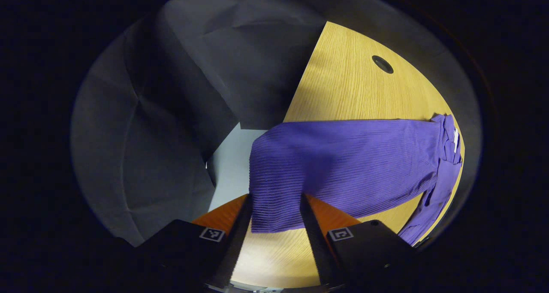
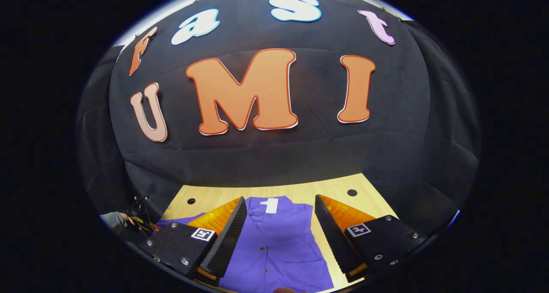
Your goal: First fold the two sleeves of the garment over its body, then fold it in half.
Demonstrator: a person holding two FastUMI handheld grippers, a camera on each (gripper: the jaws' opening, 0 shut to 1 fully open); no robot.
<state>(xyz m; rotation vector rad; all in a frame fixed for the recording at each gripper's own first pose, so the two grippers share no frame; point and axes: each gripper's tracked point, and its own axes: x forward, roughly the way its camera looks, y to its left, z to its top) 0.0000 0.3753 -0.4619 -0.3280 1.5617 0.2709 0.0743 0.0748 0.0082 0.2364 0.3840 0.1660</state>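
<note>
Both views show strong fisheye bending; straight edges of the bench [image 1: 343,91] curve toward the rim and detail smears there. Lighting is even and moderately bright on the bench, dim on the dark cloth wall [image 2: 274,155], which shows soft creases only. No hard glare; a faint sheen lies on the wood grain in the left gripper view. The purple garment [image 1: 343,164] has a soft darker shadow patch mid-cloth, and its ribbing is sharp at the centre. The near jaws are slightly soft and dark. In the right gripper view a pale strip lights the top rim.
</note>
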